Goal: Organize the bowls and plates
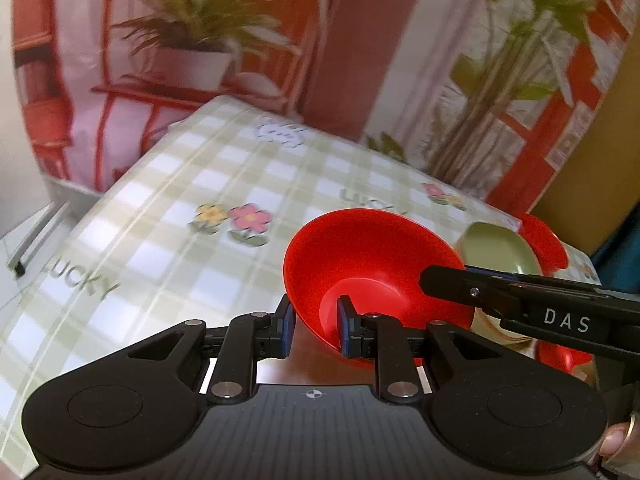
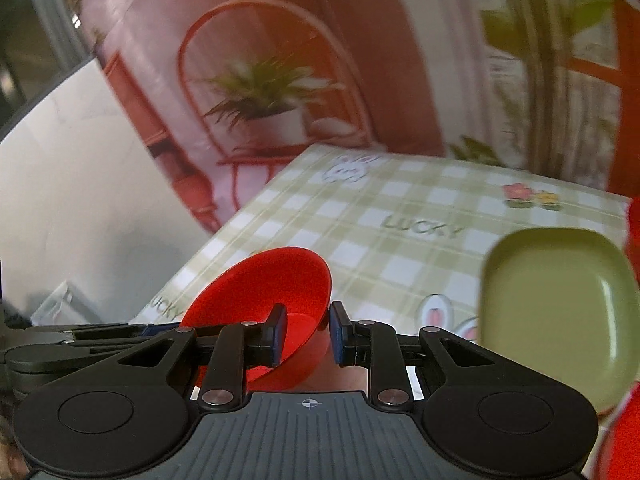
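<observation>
A red bowl (image 1: 372,256) hangs tilted above the checked tablecloth, held by both grippers. In the left wrist view my left gripper (image 1: 316,320) is shut on the bowl's near rim, one blue pad inside and one outside. My right gripper (image 1: 434,280) comes in from the right and grips the rim on that side. In the right wrist view the red bowl (image 2: 276,284) sits between the pads of my right gripper (image 2: 306,330), and my left gripper (image 2: 158,330) holds its left rim. A green squarish plate (image 2: 552,320) lies on the table to the right.
The table (image 1: 180,216) has a green-and-white checked cloth with flowers and "LUCKY" print. The green plate (image 1: 500,248) has more red dishes (image 1: 546,240) behind and beside it. A printed backdrop stands behind the table. A person's fingers (image 1: 616,440) show at the lower right.
</observation>
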### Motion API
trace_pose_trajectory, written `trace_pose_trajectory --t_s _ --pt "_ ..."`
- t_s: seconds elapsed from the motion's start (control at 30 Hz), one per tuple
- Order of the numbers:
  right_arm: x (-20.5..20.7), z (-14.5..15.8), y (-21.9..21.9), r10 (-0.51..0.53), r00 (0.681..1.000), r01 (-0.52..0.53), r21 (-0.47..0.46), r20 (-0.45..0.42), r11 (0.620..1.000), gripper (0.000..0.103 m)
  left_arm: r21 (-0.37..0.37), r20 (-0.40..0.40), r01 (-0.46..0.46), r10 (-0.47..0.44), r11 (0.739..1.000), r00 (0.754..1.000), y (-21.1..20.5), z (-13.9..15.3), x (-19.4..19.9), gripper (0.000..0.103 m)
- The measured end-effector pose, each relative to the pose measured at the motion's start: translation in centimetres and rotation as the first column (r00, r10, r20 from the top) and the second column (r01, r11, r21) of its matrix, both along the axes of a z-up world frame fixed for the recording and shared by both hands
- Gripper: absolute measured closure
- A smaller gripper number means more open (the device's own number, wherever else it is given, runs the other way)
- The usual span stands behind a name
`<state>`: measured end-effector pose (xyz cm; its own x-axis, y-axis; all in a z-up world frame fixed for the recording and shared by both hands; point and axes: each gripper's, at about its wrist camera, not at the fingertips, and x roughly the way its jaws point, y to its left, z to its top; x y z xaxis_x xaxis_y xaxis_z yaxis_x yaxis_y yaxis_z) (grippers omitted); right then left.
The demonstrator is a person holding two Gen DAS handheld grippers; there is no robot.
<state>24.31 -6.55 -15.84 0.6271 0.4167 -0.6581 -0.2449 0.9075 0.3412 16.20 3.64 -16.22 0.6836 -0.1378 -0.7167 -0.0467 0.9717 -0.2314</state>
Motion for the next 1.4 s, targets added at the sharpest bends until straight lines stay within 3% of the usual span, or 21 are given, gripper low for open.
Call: trace_pose_trajectory --t_s 0.87,1.4 --pt "-2.9 0.7 -13.1 -0.251 0.967 0.247 0.089 0.035 0.965 0.081 0.013 0.012 0.215 -0.215 0.977 0.977 -11.2 1.0 3.1 0.080" --pt "-5.7 1.4 -19.5 -0.353 0.934 0.349 0.076 0.048 0.934 0.081 -0.016 0.020 0.323 -0.323 0.946 0.946 -17.0 1.3 3.7 0.080"
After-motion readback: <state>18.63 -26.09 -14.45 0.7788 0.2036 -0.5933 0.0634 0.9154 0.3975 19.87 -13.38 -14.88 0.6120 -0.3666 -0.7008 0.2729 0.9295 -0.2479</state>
